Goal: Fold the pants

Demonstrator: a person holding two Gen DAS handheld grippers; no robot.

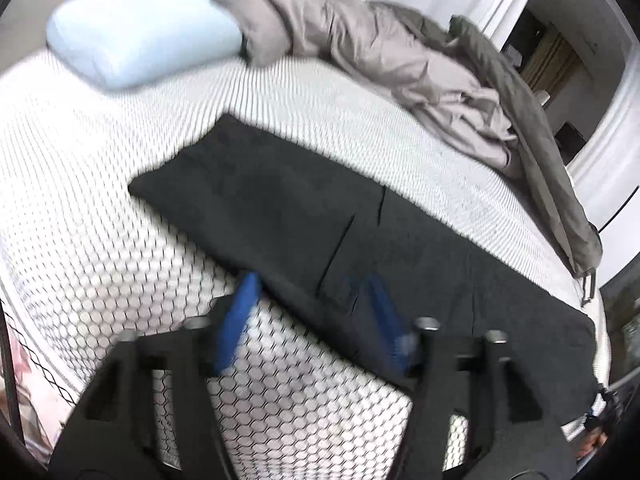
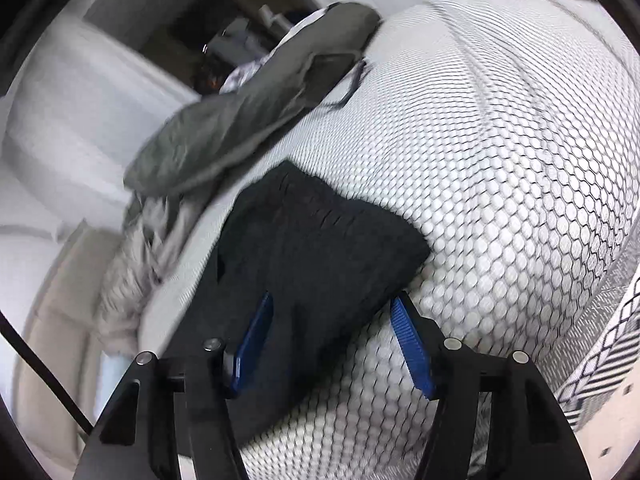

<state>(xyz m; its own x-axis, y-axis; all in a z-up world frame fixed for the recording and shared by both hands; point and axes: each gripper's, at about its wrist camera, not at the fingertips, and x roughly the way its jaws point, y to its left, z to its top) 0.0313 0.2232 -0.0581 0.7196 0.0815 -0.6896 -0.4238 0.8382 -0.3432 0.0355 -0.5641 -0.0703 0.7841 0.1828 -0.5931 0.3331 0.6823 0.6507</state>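
Black pants [image 1: 288, 200] lie flat on the honeycomb-patterned mattress [image 1: 100, 220], stretched from the middle toward the right edge. My left gripper [image 1: 312, 284] hovers over their near edge, blue pads [image 1: 240, 312] spread apart and gripping nothing. In the right wrist view one end of the pants [image 2: 320, 240] lies on the mattress [image 2: 500, 200]. My right gripper [image 2: 332, 300] is open just above it. One blue pad [image 2: 256, 336] is over the cloth, the other at its edge, and neither presses on it. Both views are motion-blurred.
A light blue pillow [image 1: 140, 40] lies at the back left of the bed. A rumpled grey duvet [image 1: 380, 60] runs along the far side, and the same duvet [image 2: 240, 120] shows beyond the pants in the right wrist view. A dark doorway [image 1: 560, 60] stands behind the bed.
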